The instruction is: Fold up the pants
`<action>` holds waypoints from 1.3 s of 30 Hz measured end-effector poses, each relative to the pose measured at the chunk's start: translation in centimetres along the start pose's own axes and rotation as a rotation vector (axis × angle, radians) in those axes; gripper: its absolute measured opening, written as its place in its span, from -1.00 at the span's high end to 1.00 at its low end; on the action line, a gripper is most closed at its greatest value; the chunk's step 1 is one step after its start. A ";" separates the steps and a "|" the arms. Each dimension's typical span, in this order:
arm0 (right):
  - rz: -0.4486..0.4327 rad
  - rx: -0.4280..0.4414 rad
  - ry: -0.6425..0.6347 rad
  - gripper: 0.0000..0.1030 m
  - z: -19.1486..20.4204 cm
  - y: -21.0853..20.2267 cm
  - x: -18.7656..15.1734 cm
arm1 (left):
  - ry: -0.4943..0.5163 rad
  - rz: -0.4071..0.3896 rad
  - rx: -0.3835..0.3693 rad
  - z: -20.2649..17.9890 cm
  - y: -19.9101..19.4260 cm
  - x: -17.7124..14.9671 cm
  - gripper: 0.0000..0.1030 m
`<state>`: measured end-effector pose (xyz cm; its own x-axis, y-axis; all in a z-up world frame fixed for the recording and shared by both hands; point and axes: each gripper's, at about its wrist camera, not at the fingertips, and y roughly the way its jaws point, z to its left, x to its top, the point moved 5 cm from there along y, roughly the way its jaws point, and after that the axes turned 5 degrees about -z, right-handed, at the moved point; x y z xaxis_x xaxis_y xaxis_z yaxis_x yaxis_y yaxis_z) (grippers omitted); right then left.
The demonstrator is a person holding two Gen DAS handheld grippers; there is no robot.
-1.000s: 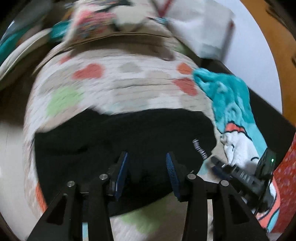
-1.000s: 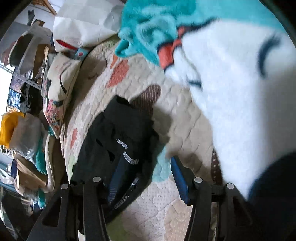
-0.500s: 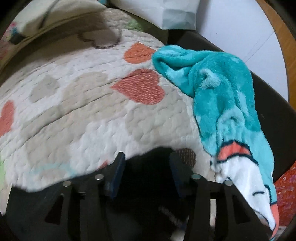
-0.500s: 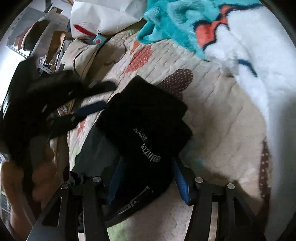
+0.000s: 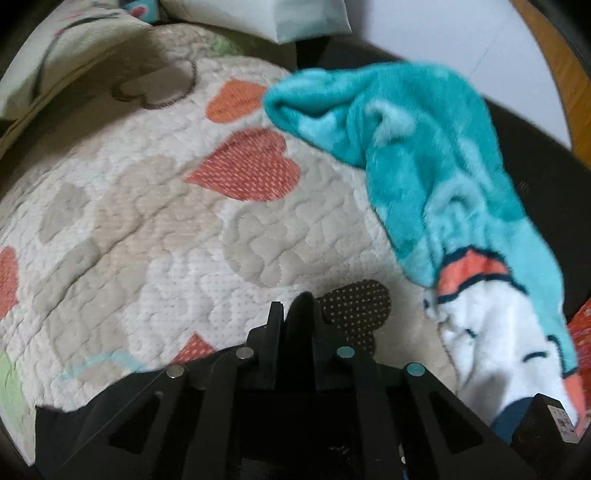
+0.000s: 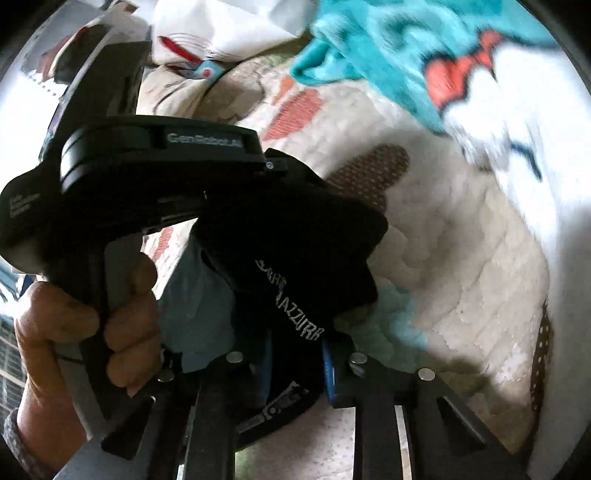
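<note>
The black pants (image 6: 295,229), with white lettering, lie bunched on a heart-patterned quilt (image 5: 166,240). My left gripper (image 5: 297,317) is at their far edge, jaws closing, with a fold of black cloth pinched upright between the fingers. In the right wrist view its housing (image 6: 159,147) and the hand (image 6: 92,325) holding it fill the left side, above the pants. My right gripper (image 6: 297,369) is at the near edge. Its jaws are closing, and the blue pads press on the lettered cloth.
A teal and white fleece blanket (image 5: 424,166) lies on the quilt's right side and hangs over a dark bed edge (image 5: 524,166). A patterned pillow (image 5: 55,55) and a white bag (image 5: 277,14) sit at the far end.
My left gripper crossed the pants to their far edge and shut on a fold. The right jaws closed on the lettered cloth. The left gripper and its hand came into the right view.
</note>
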<state>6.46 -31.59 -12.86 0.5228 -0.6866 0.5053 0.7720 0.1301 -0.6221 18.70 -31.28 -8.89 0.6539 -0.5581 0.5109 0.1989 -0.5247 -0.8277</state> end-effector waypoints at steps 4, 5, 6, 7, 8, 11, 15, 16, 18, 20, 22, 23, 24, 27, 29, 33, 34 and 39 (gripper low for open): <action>-0.043 0.018 -0.100 0.58 2.4 -1.3 0.1 | -0.071 -0.076 -0.023 1.6 -4.3 0.0 0.78; -0.050 0.027 -0.123 0.58 3.1 -1.6 0.1 | -0.091 -0.093 -0.027 2.3 -5.3 0.0 0.78; -0.057 0.039 -0.147 0.59 3.9 -2.0 0.1 | -0.120 -0.114 -0.035 3.2 -6.6 -0.1 0.78; -0.065 0.051 -0.183 0.59 5.0 -2.4 0.0 | -0.149 -0.135 -0.044 3.9 -7.8 -0.4 0.78; -0.072 0.059 -0.220 0.60 6.1 -2.7 -0.1 | -0.176 -0.154 -0.053 4.7 -8.8 -0.7 0.78; -0.094 0.075 -0.370 0.61 9.8 -3.7 -1.4 | -0.270 -0.214 -0.086 7.4 -12.5 -2.2 0.78; -0.084 0.106 -0.527 0.62 14.1 -4.1 -3.8 | -0.370 -0.278 -0.117 10.8 -16.0 -5.0 0.78; -0.078 0.115 -0.568 0.62 15.3 -4.2 -4.6 | -0.396 -0.295 -0.122 11.7 -16.9 -6.0 0.78; -0.061 0.134 -0.629 0.62 16.9 -4.3 -6.3 | -0.465 -0.330 -0.138 14.1 -18.6 -8.2 0.78; -0.037 0.153 -0.693 0.62 18.8 -3.9 -8.1 | -0.537 -0.360 -0.159 16.5 -19.9 -10.3 0.78; -0.012 0.166 -0.759 0.62 20.6 -3.3 -10.0 | -0.598 -0.380 -0.181 18.5 -20.6 -12.3 0.78; -0.001 0.168 -0.792 0.62 21.3 -2.9 -11.0 | -0.629 -0.387 -0.190 19.5 -20.8 -13.3 0.78; 0.006 0.168 -0.822 0.62 21.8 -2.6 -11.8 | -0.667 -0.396 -0.198 20.8 -20.9 -14.5 0.77; 0.031 0.159 -0.925 0.60 23.4 -1.4 -14.5 | -0.736 -0.406 -0.204 23.4 -21.0 -17.0 0.68; 0.053 0.150 -0.994 0.47 24.2 -0.3 -16.4 | -0.780 -0.397 -0.196 25.1 -20.9 -18.5 0.60; 0.115 0.145 -1.082 -0.03 24.4 0.9 -19.6 | -0.859 -0.373 -0.234 28.0 -20.8 -21.8 0.24; 0.123 0.153 -1.105 -0.13 24.5 0.8 -20.4 | -0.867 -0.376 -0.233 28.5 -21.0 -22.6 0.14; 0.135 0.180 -1.213 -0.39 24.7 -0.7 -23.1 | -0.959 -0.381 -0.205 30.9 -21.7 -26.4 0.09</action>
<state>2.76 1.83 -9.32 0.5252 0.4355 0.7311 0.6746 0.3107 -0.6696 19.66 14.73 -11.63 0.8959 0.3621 0.2574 0.4440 -0.7076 -0.5497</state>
